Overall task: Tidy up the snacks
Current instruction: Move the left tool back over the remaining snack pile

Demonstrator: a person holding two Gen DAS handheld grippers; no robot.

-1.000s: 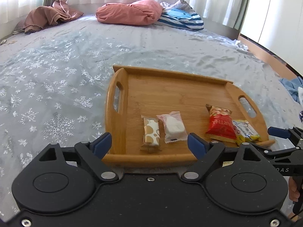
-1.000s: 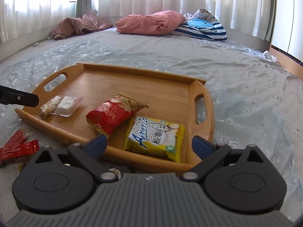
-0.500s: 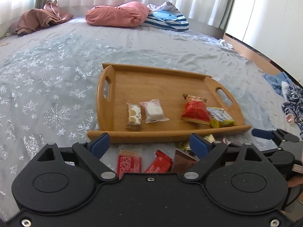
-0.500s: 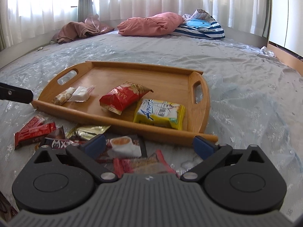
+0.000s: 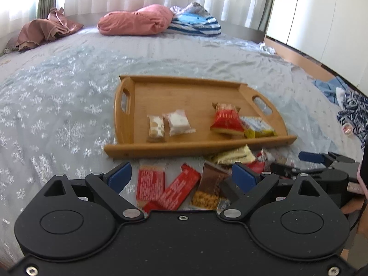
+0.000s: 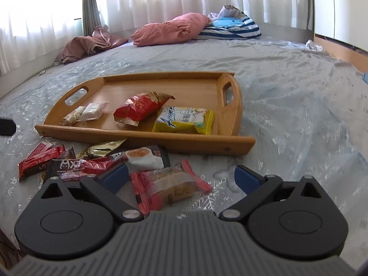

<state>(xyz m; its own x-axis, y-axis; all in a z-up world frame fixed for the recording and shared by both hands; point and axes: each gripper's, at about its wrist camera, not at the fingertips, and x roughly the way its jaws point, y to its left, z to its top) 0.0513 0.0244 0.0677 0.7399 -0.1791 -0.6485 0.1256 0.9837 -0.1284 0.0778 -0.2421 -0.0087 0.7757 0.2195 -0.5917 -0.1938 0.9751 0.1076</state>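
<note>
Your left hand-held gripper (image 5: 181,174) is opening, empty, over the loose snacks (image 5: 174,187) on the bed (image 5: 57,105), apparently lining up a pick. Four packets lie sorted on the wooden tray (image 5: 128,148); your right hand-held gripper (image 6: 181,176) stands wide above a red-wrapped cake (image 6: 168,186).

Left gripper (image 5: 181,176): matte black body, finely speckled, two round raised discs side by side, silver pivot pins at the linkage arms, small screws at centre edge and lower corners. Blue pads (image 5: 119,174) tip the jaws. Triangular cut-outs in both arms.

Right gripper (image 6: 181,179): same black discs and linkages, but the centre plate is grey and ribbed with lengthwise grooves. Blue pads (image 6: 245,177) again.

Person's hand (image 5: 352,207) at the right edge, pink sleeve above it.
</note>
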